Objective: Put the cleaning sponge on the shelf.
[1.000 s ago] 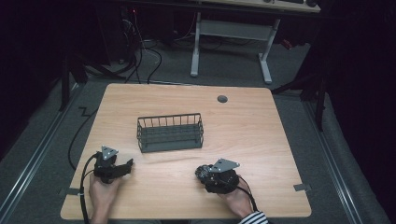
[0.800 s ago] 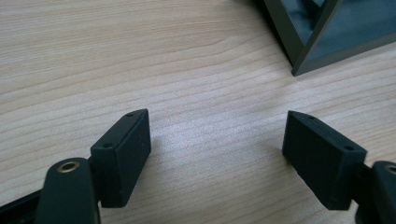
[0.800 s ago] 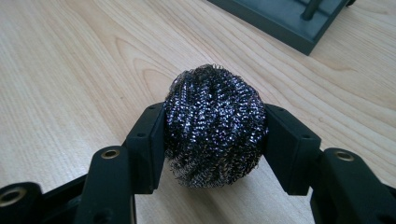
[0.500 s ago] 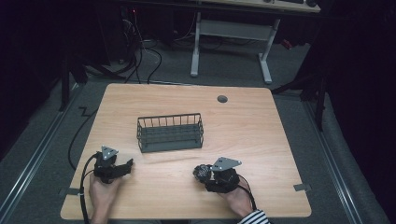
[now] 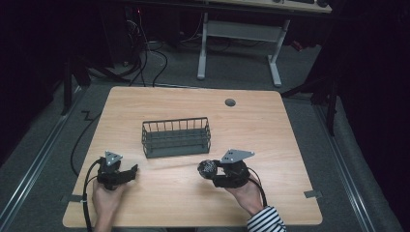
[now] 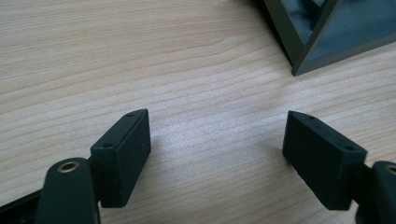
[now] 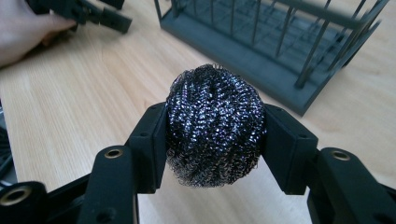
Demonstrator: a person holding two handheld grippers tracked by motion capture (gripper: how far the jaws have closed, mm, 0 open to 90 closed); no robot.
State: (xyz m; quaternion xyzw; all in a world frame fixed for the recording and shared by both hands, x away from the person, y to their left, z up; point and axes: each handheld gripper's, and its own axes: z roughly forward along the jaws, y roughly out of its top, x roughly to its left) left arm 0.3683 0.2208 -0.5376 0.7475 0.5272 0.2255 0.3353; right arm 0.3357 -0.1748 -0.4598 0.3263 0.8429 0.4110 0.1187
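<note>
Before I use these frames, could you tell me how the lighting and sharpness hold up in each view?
High view: the table is evenly lit, the surroundings fall off to near black, and the picture is soft. Left gripper view: bright, with a pale sheen on the wood between the open jaws. Right gripper view: the steel scourer glints sharply; the wire basket behind is slightly soft.

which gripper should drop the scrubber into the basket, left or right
Right, probably. The right gripper already has its jaws clamped on the steel wool scrubber, with the wire basket just ahead of it. The left gripper is open and empty over bare table.
</note>
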